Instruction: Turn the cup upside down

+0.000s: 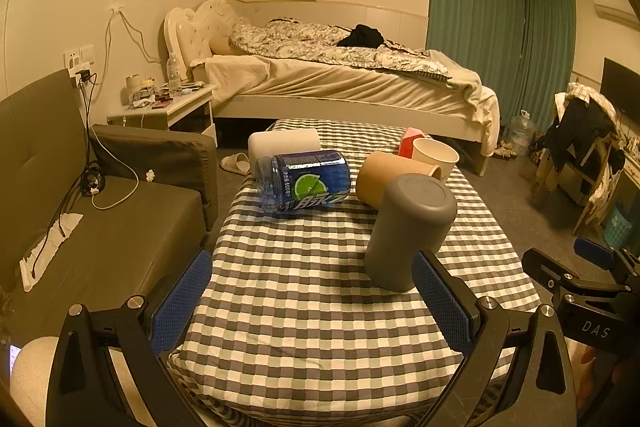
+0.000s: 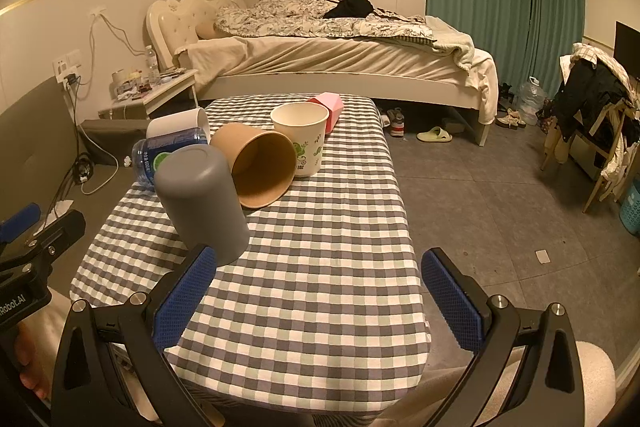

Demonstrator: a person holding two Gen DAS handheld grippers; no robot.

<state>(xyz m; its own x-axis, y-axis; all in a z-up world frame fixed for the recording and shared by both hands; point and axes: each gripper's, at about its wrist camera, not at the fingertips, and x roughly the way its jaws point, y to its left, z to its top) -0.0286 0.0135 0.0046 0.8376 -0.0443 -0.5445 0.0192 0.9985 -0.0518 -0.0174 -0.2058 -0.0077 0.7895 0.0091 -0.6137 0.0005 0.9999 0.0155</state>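
Checked tabletop (image 1: 304, 291) before us, grey cup (image 1: 408, 231) stood upside down, our left hand-held gripper (image 1: 312, 303) and right hand-held gripper (image 2: 318, 301) both spread wide, empty.

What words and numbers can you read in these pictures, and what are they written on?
"DAS" in white letters on the black body of the right gripper, seen from the left wrist camera.
"Robot.AI" on the black body of the left gripper, seen from the right wrist camera; the start is cut off by the picture edge.
"600" on the label of the blue bottle lying on its side; the large Chinese characters and small print beside it are too blurred to read.
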